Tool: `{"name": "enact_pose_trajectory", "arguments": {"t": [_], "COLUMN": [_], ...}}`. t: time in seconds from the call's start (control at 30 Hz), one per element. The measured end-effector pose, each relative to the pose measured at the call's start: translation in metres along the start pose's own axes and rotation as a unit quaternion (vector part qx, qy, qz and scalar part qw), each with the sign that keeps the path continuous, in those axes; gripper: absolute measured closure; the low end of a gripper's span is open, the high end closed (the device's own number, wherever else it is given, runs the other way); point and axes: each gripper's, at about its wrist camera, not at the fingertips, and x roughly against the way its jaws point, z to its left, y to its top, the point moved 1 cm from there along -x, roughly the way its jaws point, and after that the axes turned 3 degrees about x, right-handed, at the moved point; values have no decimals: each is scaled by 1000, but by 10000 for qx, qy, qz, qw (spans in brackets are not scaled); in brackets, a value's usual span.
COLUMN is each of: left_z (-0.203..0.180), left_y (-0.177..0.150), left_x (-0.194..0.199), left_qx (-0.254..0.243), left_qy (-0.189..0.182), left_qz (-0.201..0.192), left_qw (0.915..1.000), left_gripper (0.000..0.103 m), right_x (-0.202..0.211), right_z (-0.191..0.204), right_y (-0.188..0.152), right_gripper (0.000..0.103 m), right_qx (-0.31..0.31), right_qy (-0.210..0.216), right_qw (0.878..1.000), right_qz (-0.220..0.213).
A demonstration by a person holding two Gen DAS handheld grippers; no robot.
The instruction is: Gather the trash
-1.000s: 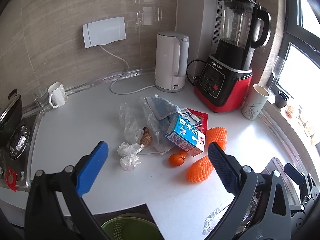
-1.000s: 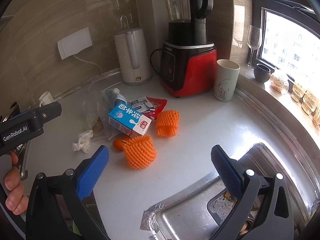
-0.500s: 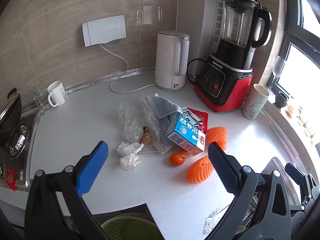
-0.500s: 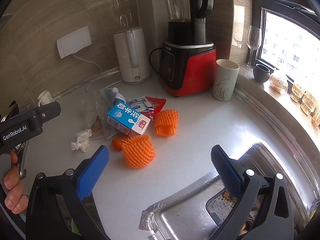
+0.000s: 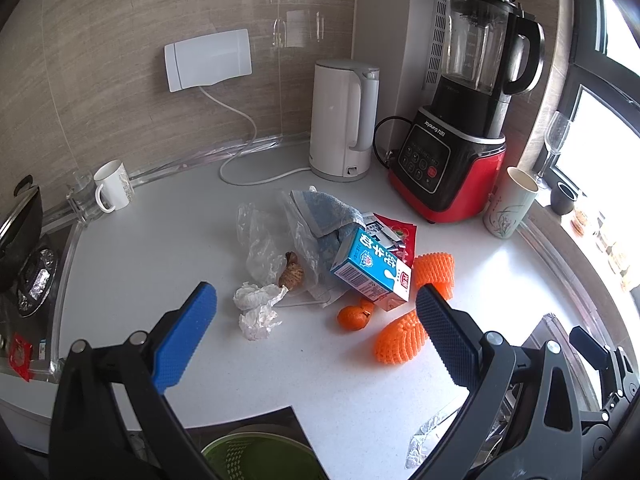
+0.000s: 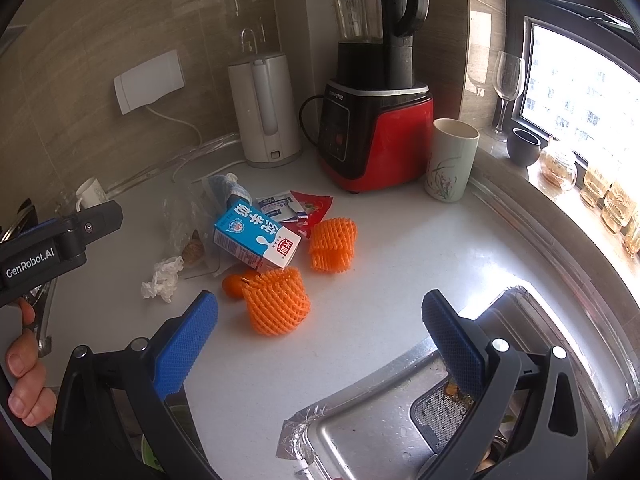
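Right now both my left claw and right claw gape empty; trash sits mid-frame on the bench. Grabbing the milk carton carelessly could roll the tangerine away.

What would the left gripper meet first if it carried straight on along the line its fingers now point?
Probably the small orange fruit beside the milk carton. The left gripper is open and empty, and bare countertop lies before it; depth is uncertain.
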Motion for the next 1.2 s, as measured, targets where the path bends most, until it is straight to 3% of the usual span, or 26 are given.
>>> {"name": "enact_pose_trajectory", "arguments": {"t": [0.53, 0.8, 1.2], "left_z": [8, 25, -60], "left_y": [-2, -21, -70], "left_x": [-15, -48, -114], "left_qx": [-39, -137, -1248], "left_qy": [-111, -643, -1384], "left_qz": [50, 223, 723], "left_qw": [9999, 9976, 9798], "left_gripper": [7, 7, 7], "right_x": [-12, -51, -118], "right_z": [2, -3, -47], "right_y": [-2, -19, -4], "right_gripper": [2, 2, 2], "right_qx": [57, 139, 558], "right_qy": [44, 304, 208], "right_qw": [9999, 9990, 9966], "right_qz": [96, 289, 566]}}
